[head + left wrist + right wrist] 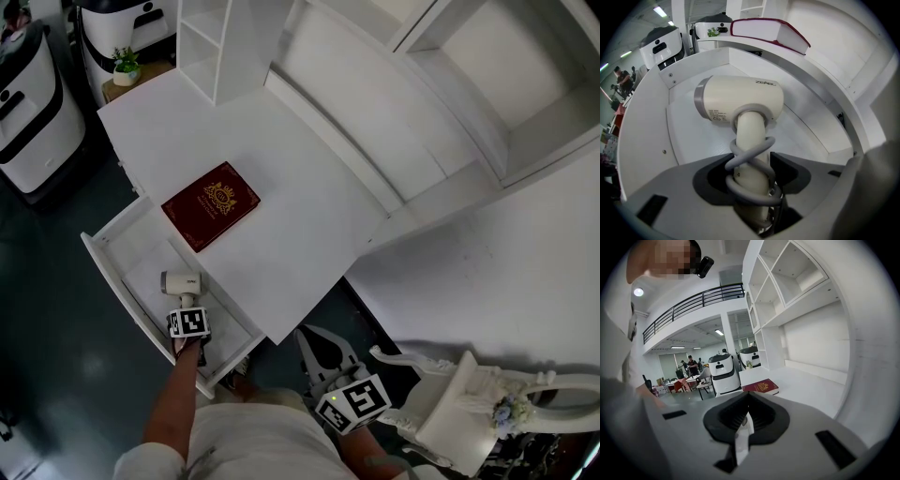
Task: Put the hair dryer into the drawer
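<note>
The cream hair dryer [180, 283] lies inside the open white drawer [112, 272], head toward the desk and handle toward me. My left gripper [187, 306] points steeply down into the drawer. In the left gripper view the dryer [740, 98] fills the middle, and its handle, wrapped in grey cord [750, 154], sits between the jaws of the left gripper [750, 161], which touch it on both sides. My right gripper [309, 337] hangs near my body below the desk edge, away from the drawer; its jaws [746, 416] are together with nothing held.
A dark red book [212, 204] lies on the white desk [300, 159] just above the drawer. White shelving [216, 37] stands at the desk's back. An ornate white chair [469, 403] is at lower right. White machines [28, 112] and a small plant [125, 66] stand at far left.
</note>
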`<state>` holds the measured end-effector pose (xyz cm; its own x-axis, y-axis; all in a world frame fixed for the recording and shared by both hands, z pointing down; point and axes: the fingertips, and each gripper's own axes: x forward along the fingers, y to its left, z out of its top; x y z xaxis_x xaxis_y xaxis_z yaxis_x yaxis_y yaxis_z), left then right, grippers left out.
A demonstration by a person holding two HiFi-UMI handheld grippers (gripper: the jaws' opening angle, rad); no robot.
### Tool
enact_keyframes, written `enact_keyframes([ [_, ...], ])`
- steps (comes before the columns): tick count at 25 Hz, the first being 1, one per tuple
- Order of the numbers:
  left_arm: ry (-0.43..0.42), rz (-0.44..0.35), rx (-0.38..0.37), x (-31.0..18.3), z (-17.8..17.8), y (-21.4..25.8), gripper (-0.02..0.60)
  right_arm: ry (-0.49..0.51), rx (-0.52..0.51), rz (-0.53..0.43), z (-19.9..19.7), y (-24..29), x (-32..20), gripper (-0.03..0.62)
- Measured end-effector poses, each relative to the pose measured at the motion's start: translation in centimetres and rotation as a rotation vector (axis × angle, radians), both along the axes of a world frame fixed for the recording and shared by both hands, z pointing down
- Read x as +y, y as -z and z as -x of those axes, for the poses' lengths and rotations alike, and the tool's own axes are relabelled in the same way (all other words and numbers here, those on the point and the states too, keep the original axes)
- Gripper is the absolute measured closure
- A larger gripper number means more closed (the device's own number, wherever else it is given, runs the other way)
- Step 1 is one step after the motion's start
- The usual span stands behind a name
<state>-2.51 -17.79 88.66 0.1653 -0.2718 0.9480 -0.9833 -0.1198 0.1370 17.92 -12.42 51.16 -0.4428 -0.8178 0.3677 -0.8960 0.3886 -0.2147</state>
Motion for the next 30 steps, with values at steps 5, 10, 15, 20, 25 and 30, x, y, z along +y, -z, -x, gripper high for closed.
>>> enact_keyframes([
  [5,-0.014,-0.020,-0.011,-0.2,0.1,0.4,0.339,-0.001,0.000,-0.004,0.2,0.1,-0.1,0.585],
  [10,-0.016,-0.037,0.001,-0.5,0.3,0.8,0.321,0.008,-0.004,-0.007,0.7,0.2,-0.1,0.585],
  [15,-0.020,-0.067,0.015,-0.8,0.4,1.2,0.275,0.020,-0.007,-0.017,1.1,0.5,-0.2,0.585],
  [20,-0.012,-0.120,0.012,-1.1,0.9,1.9,0.253,0.028,-0.009,-0.025,1.7,0.7,0.0,0.585],
  [25,-0.018,-0.140,0.023,-0.9,0.8,2.4,0.245,0.025,-0.012,-0.031,1.9,0.8,0.5,0.585],
  [30,-0.027,-0.167,0.033,-0.7,0.5,3.6,0.245,0.027,-0.022,-0.040,2.2,1.1,1.2,0.585],
])
